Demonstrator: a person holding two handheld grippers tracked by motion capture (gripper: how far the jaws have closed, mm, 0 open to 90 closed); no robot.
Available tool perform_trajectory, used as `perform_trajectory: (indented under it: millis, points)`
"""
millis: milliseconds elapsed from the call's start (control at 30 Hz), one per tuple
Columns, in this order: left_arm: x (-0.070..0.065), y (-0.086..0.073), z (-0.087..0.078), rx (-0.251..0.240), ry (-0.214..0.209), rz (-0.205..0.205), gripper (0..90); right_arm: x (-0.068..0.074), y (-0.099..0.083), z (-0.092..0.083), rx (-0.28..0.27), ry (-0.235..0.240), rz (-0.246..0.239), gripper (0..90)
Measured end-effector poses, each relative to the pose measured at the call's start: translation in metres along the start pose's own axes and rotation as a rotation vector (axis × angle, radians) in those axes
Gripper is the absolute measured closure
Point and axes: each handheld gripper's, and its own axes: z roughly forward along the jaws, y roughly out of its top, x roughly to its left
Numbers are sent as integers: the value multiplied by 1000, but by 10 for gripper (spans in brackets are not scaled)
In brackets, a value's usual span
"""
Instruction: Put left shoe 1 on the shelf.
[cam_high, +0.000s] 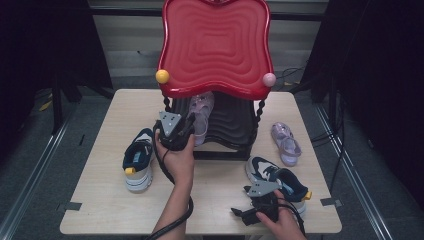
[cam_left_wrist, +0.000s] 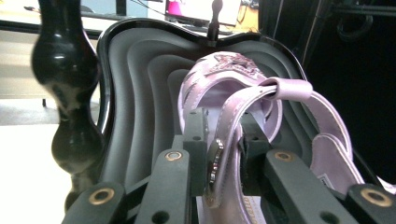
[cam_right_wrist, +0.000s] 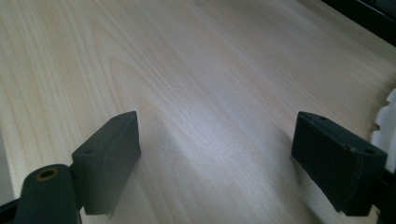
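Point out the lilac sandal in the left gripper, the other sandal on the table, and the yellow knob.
Held sandal (cam_left_wrist: 224, 140): left gripper view, on its strap between the jaws.
Other sandal (cam_high: 286, 143): high view, on its insole.
Yellow knob (cam_high: 162, 76): high view, on the ball's middle.

The sandal (cam_left_wrist: 243, 93) pinched in my left gripper (cam_left_wrist: 223, 135) looks like smooth lilac faux leather with a soft sheen and a glittery star. The shelf (cam_left_wrist: 140, 93) behind it is glossy black plastic, ridged; its top tier (cam_high: 215, 45) glossy red. My right gripper (cam_right_wrist: 217, 154) has matt black jaws over the table (cam_right_wrist: 187, 70) of pale, matt wood grain
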Motion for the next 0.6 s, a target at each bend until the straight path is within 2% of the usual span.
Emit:
perform_trajectory:
  millis: [100,233,600]
  points:
    - [-2,0,4,-3,19,-1,775,0,0,0,-2,-1,-3,148]
    - [-4,-2,11,-29,46,-30,773,0,0,0,-2,-1,-3,148]
    - [-12,-6,29,-65,86,-57,769,0,0,0,-2,-1,-3,148]
